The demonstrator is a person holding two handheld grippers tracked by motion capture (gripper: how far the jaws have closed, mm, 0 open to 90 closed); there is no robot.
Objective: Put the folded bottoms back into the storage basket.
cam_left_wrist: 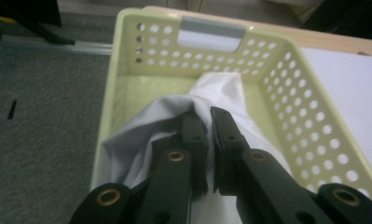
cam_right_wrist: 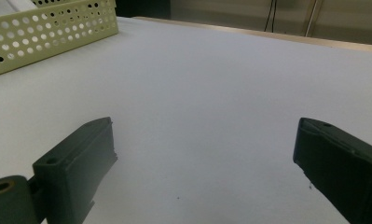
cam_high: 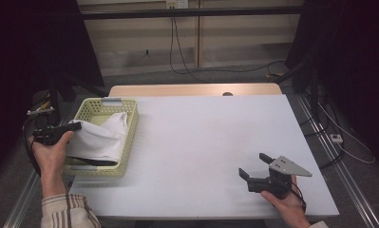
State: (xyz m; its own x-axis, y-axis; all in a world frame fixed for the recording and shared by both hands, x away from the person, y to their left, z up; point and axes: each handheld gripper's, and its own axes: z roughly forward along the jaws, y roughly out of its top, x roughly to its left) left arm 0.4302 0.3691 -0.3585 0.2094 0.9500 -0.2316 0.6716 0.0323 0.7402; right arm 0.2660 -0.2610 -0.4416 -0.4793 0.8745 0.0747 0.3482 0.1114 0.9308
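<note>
Nearest the high camera, two forearms come in from the bottom edge, one at each near corner of the table [cam_high: 211, 142], whose white top carries everything in play. That top is bare and matte, with a strip of wood showing along its far edge; it gives the cloth a clean, flat place to land if it is being taken out. Beyond it the room is dim: a grey floor, pale wall panels, dark curtains on both sides and cables trailing down from an outlet and across the floor at the right.

At the left edge of the table sits the yellow basket [cam_high: 130, 124], a perforated plastic bin with a grey label holder on its far wall. Inside it lies the white cloth [cam_high: 101, 137], bunched up and spilling over the near left rim toward the hand, which suggests it is being drawn out of the basket, or lowered in; the pictures cannot tell which.

Over that rim, the left gripper [cam_left_wrist: 208, 119] has its jaws pinched nearly together on a fold of the cloth, a grip high on the bundle so the rest hangs free below.

Well apart, at the near right, the right gripper [cam_high: 254, 164] rests low with its jaws spread wide and nothing between them, apparently waiting to receive or smooth the cloth.
</note>
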